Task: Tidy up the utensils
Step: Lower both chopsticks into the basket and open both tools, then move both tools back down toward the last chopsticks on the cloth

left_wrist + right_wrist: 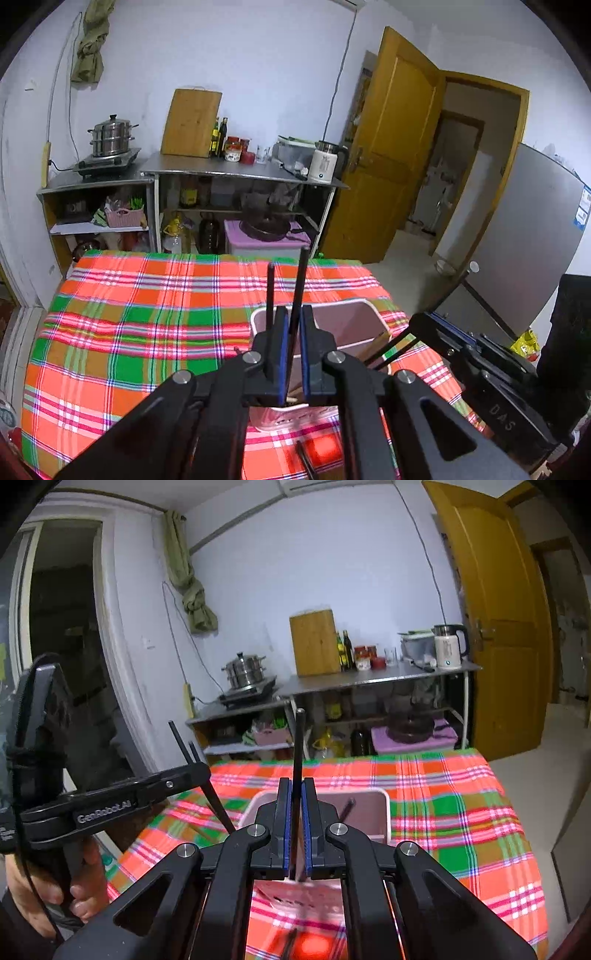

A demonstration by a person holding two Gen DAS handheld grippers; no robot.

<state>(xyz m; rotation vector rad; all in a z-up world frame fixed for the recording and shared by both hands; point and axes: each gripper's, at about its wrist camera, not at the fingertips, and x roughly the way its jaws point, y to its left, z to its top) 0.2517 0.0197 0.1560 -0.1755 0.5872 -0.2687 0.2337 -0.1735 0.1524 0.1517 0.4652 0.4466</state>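
A pink utensil bin (354, 314) stands on the plaid tablecloth (147, 325); it also shows in the right wrist view (369, 805). My left gripper (294, 314) is shut on two black chopsticks (301, 280) that stick up above the bin. My right gripper (296, 786) is shut on a black chopstick (298, 746), also over the bin. In the right wrist view the left gripper (199, 771) shows at the left with its chopsticks (207, 779). In the left wrist view the right gripper (428, 321) shows at the right. Another chopstick (346, 809) leans inside the bin.
A steel counter (236, 170) stands behind the table with a cutting board (192, 123), bottles, a kettle (327, 162) and a steamer pot (110, 136). A yellow door (391, 147) is open at the right. A dark chopstick (306, 461) lies on the cloth near the bin.
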